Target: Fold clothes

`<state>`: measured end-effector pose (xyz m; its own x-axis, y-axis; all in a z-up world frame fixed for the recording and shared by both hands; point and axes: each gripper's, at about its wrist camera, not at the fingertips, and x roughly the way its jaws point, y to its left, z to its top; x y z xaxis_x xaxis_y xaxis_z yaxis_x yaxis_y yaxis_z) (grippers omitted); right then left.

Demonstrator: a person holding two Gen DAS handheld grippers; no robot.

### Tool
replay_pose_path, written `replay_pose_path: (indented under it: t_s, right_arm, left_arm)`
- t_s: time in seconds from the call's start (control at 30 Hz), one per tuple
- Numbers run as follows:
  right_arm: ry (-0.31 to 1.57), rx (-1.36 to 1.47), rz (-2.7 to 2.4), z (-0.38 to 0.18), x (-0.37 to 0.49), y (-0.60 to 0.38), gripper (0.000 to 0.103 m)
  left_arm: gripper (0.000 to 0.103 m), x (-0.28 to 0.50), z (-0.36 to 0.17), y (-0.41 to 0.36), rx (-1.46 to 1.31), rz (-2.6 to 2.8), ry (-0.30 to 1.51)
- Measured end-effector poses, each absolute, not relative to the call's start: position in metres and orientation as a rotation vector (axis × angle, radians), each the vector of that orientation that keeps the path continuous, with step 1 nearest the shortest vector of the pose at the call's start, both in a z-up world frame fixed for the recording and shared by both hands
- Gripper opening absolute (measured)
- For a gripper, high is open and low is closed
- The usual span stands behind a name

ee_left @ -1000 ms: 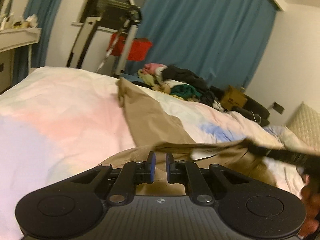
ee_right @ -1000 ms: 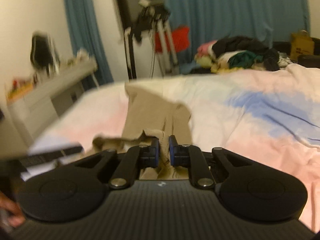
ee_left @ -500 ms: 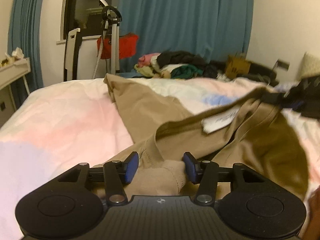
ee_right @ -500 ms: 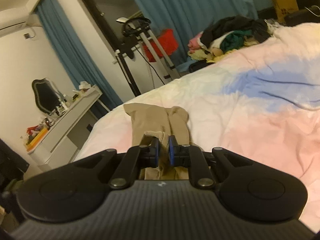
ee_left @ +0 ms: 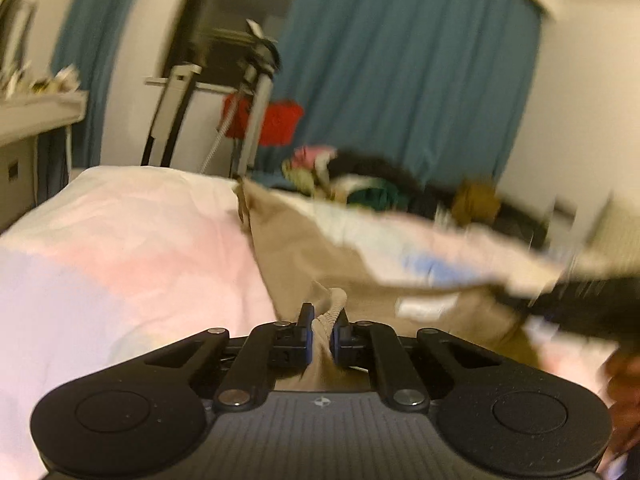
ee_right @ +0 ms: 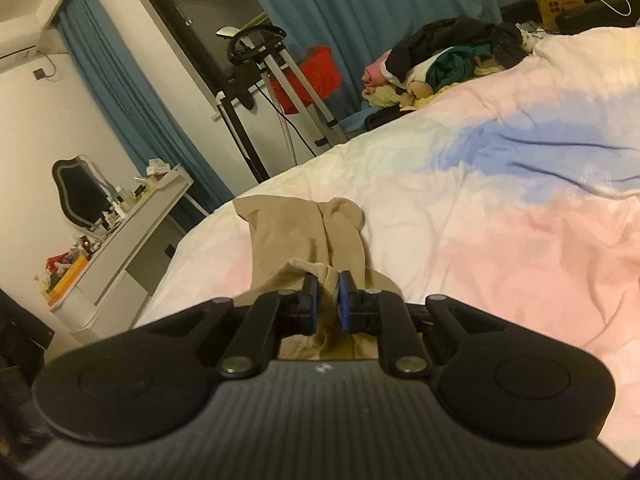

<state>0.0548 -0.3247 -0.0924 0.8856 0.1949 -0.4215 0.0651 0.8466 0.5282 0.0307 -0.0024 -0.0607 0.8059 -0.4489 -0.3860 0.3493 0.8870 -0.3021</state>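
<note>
Your left tongs (ee_left: 321,326) are closing on the beige trousers' (ee_left: 296,256) waistband, your right tongs (ee_right: 327,298) pinch it too; the legs run straight ahead across the bed (ee_right: 500,240)

Tan trousers (ee_right: 304,236) stretched along bed

The right tool (ee_right: 327,300) pinches the ribbed edge of tan trousers (ee_right: 304,240), whose legs stretch away across a pastel bed cover (ee_right: 500,216). A heap of clothes (ee_right: 448,60) sits at the bed's far edge before blue curtains (ee_right: 360,4). A cluttered white bench (ee_right: 132,232) stands left.
</note>
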Motion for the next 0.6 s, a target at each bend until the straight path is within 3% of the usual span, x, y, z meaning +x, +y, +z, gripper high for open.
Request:
replay_pose_path:
  t_s: [0.33, 0.43, 0.5, 0.6]
  right_arm:
    - [0.396, 0.475, 0.146, -0.074, 0.042, -0.307, 0.014]
    - [0.37, 0.423, 0.169, -0.068, 0.038, -0.297, 0.014]
    - [0.362, 0.397, 0.179, -0.066, 0.036, -0.293, 0.014]
    - [0.353, 0.393, 0.2, -0.064, 0.034, -0.291, 0.014]
  left_arm:
    - [0.011, 0.046, -0.066, 0.026, -0.305, -0.322, 0.687]
    - [0.022, 0.052, -0.067, 0.021, -0.258, -0.305, 0.718]
    - [0.042, 0.056, -0.066, 0.015, -0.235, -0.317, 0.727]
    - [0.054, 0.056, -0.067, 0.003, -0.173, -0.318, 0.726]
